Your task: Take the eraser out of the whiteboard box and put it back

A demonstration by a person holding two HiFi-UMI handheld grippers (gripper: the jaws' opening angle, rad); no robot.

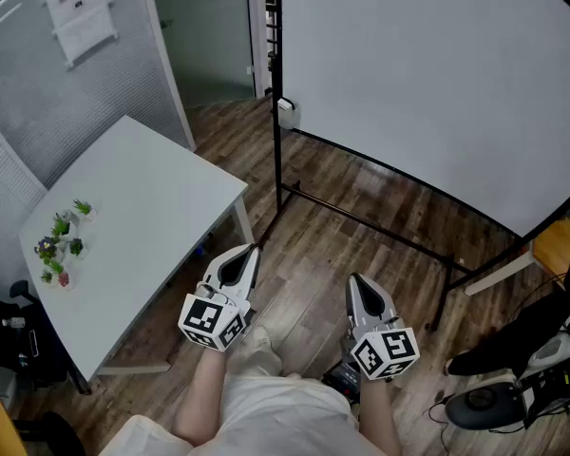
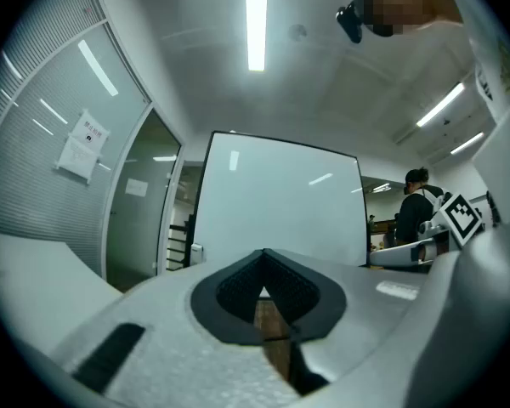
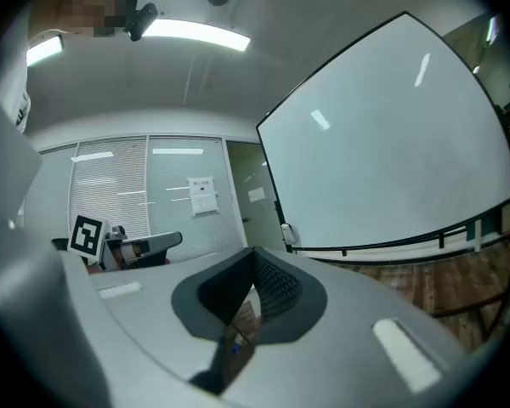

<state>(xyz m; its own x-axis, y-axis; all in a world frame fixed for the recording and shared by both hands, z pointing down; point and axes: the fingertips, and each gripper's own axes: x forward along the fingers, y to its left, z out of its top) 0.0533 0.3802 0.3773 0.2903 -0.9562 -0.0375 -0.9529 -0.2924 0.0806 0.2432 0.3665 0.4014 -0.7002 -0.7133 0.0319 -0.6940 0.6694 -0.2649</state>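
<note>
A large whiteboard stands on a black frame ahead of me. A small white box hangs at its left edge, also seen in the left gripper view as the box and in the right gripper view as the box. No eraser shows in any view. My left gripper and right gripper are held level side by side in front of my body, far short of the board. Both are shut, jaws meeting with nothing between them: left gripper, right gripper.
A white table with small potted plants stands to the left, close to my left gripper. The board's black floor bar crosses the wooden floor ahead. Bags and cables lie at the right. A person stands in the background.
</note>
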